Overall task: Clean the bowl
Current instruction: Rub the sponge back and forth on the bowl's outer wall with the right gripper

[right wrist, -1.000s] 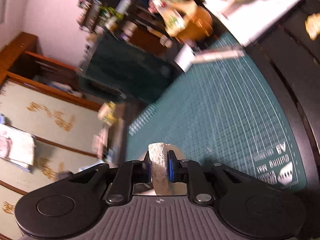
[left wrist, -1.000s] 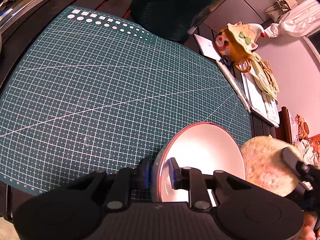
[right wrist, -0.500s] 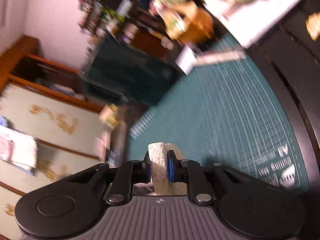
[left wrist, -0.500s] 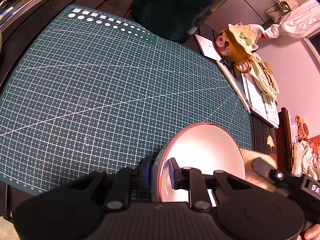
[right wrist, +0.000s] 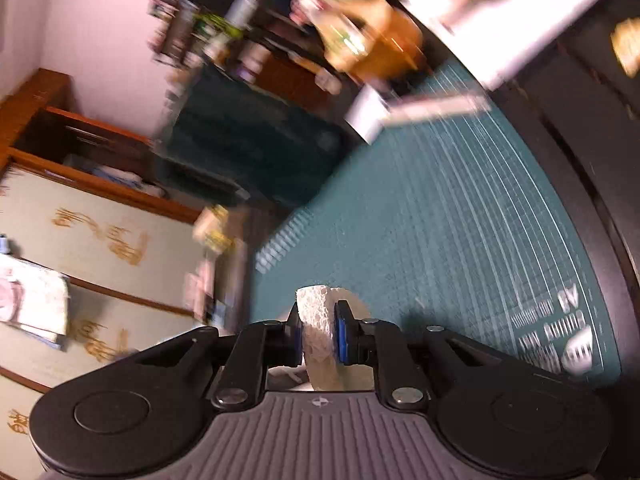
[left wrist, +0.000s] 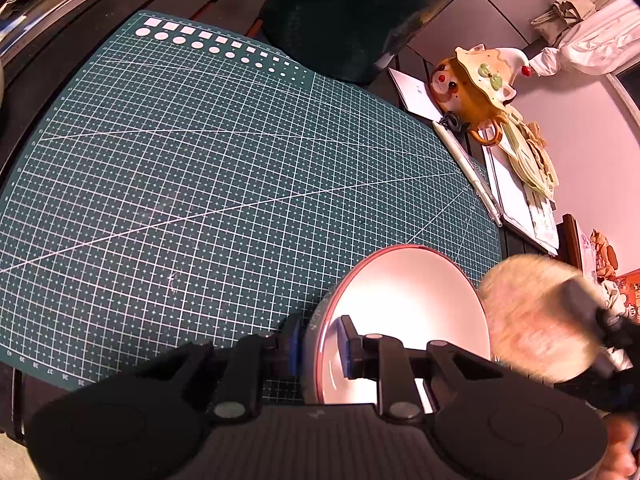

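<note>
A white bowl (left wrist: 404,304) with a red rim stands tilted above the green cutting mat (left wrist: 208,168) in the left wrist view. My left gripper (left wrist: 320,344) is shut on its rim, one finger inside and one outside. A round pale sponge (left wrist: 536,316), blurred, sits just right of the bowl's rim, held by the right gripper's dark fingers (left wrist: 588,308). In the right wrist view my right gripper (right wrist: 318,334) is shut on that sponge (right wrist: 316,320), seen edge-on between the blue pads. The bowl is hidden there.
An orange clown-faced figure (left wrist: 476,84), a white pen (left wrist: 468,168) and papers (left wrist: 516,196) lie past the mat's right edge. A dark bulky object (left wrist: 332,12) stands at the mat's far side. The dark table (right wrist: 580,128) rims the mat. A wooden cabinet (right wrist: 92,140) fills the blurred room.
The sponge dropped low behind the bowl's right side half a second ago, then rose again beside the rim, now blurred. The bowl stays gripped; the right view has turned blurrier.
</note>
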Available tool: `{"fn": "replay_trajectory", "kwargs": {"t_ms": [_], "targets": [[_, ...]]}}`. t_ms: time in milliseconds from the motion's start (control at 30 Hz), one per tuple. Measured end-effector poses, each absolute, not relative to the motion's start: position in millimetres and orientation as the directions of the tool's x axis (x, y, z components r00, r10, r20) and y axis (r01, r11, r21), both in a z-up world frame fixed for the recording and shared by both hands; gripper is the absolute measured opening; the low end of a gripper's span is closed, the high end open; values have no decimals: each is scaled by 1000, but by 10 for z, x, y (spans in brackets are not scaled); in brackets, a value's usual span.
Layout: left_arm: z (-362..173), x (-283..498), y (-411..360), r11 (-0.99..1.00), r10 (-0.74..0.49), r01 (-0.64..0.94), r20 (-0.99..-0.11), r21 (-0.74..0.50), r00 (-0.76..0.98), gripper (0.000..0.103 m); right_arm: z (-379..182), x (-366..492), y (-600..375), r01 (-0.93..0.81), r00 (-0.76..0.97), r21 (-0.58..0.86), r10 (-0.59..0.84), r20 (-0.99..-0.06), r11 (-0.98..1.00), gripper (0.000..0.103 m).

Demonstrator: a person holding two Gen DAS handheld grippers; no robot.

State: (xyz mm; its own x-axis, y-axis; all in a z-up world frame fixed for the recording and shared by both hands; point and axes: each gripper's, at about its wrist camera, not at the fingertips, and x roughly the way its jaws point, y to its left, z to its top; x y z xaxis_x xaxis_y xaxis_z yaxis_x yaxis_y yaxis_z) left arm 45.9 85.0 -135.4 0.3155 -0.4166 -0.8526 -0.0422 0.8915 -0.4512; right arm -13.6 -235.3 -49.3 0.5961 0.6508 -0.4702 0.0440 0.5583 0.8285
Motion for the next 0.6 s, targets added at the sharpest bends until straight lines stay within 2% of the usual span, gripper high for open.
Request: {"fn": "replay_trajectory", "kwargs": {"t_ms": [33, 167, 333, 500, 600], "targets": [[-1329, 373, 838, 891, -417, -42, -852, -452, 316, 20, -459, -135, -2363, 30, 608, 833, 651, -454, 552, 16], [-1403, 614, 887, 890, -419, -45, -851, -454, 317, 20, -650, -99, -2267, 73, 550, 808, 652, -522, 585, 16], [-1471, 778, 922, 891, -417, -42, -852, -451, 316, 20, -469, -117, -2377, 33, 600, 833, 656, -458, 552, 16], [-1461, 697, 995, 890, -419, -42, -851, -454, 318, 20, -633, -85, -2261, 64, 548, 797, 646, -531, 601, 16], [-1494, 671, 1007, 891, -417, -40, -852, -452, 317, 20, -504, -98, -2367, 44, 593, 818, 643, -483, 574, 16]]}}
